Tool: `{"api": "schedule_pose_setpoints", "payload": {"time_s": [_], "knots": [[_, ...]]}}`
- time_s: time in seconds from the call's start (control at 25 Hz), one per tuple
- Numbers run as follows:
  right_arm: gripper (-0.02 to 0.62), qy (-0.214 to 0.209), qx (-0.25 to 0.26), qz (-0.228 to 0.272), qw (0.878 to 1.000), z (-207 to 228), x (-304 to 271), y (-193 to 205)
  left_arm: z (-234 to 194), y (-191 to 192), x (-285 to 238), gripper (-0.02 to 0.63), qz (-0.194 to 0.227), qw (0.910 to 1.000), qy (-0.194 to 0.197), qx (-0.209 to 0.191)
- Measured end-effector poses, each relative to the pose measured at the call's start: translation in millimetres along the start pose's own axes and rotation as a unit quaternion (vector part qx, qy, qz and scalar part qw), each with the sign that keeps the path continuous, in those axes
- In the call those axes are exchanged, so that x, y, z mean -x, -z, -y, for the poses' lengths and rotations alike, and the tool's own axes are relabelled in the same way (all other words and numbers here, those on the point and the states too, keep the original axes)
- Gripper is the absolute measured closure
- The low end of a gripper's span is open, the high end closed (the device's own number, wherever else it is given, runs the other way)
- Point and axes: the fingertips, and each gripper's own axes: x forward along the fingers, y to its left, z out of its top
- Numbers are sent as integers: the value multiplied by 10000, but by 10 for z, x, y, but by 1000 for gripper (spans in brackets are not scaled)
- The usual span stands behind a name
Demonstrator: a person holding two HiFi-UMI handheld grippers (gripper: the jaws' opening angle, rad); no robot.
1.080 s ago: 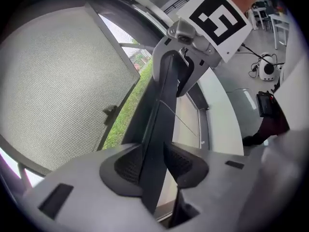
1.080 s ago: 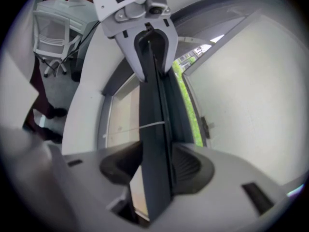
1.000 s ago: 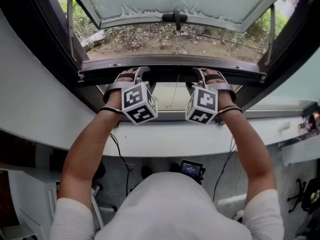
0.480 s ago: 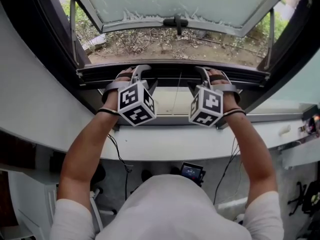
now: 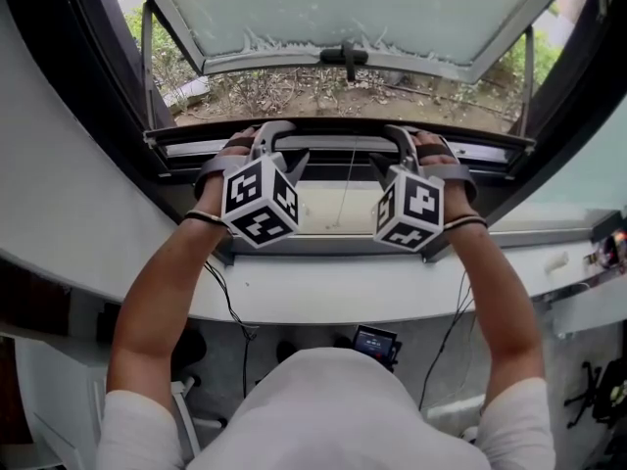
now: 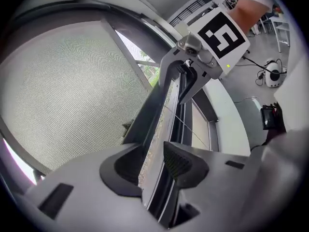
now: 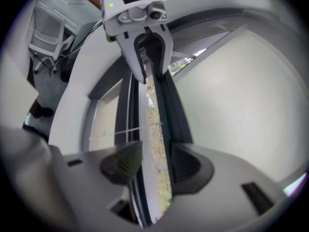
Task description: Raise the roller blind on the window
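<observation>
Shows left claw (image 6: 150, 161) and right claw (image 7: 152, 163), ribbed black pads partway closed, each pinching the roller blind's bottom rail (image 5: 338, 137). Places that rail level, long axis left to right, across the window opening, a little above the white sill (image 5: 343, 287). Slim, straight, smooth dark bar with a grey strip. Beyond, frosted pane (image 5: 343, 8) tilted outward.

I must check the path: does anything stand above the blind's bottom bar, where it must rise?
Nothing visible does. The left gripper and the right gripper grip the bottom bar; above it the way looks free, and the window pane tilts outward.
</observation>
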Motion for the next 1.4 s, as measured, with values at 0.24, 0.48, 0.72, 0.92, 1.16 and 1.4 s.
{"api": "schedule_pose_setpoints", "payload": {"time_s": [0.24, 0.48, 0.72, 0.92, 1.16, 1.4], "knots": [[396, 322, -75, 132, 9994, 211, 88, -55, -178, -124, 94, 468, 189, 9996, -160, 105], [396, 571, -115, 248, 9980, 448, 197, -127, -393, -264, 224, 468, 346, 9987, -286, 230], [396, 599, -29, 236, 9979, 480, 240, -145, -446, -298, 275, 468, 415, 9981, -295, 355], [396, 640, -29, 261, 9976, 552, 286, -159, -508, -350, 319, 468, 450, 9977, -334, 379], [396, 806, -27, 304, 9963, 734, 355, -201, -659, -455, 394, 469, 568, 9964, -513, 366], [396, 1018, -75, 375, 9941, 908, 439, -259, -801, -551, 488, 468, 652, 9957, -539, 382]]}}
